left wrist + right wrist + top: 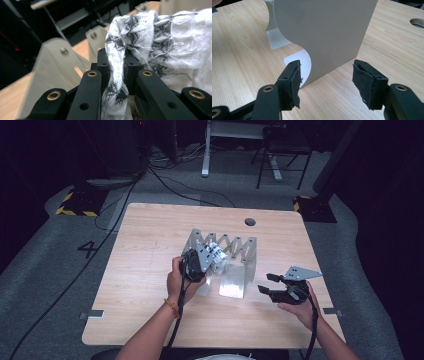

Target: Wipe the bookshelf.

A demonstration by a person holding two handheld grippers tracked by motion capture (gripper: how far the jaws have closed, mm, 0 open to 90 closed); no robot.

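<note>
A dark room with cables on a grey floor lies around a light wooden desk (150, 270). On the middle of the desk stands a grey metal rack (235, 247) with a zigzag top and flat plates at its ends. The left tool (202, 262) is squeezed tight on a white and grey knitted sock (117, 75), and the close left gripper view shows a twisted bit of the cloth pinched between the 2 black jaws. The sock hangs up in the air at the near left end of the rack, just beside the zigzag top, and I cannot tell if it touches the metal. The right tool (267, 284) waits to the right of the rack, close to the desk. Its jaws are wide apart and hold nothing. In the right gripper view its 2 black pads (295, 80) point at the flat plate (329, 32) of the rack, a little way off. I think the step now is putting the sock onto the rack to hang. Next, the left tool should carry the sock over a bar of the zigzag top and lower it so that it drapes down on both sides. Then the jaws can let go. The right tool could hold the plate so the rack does not slide, or help pull the sock straight.
</note>
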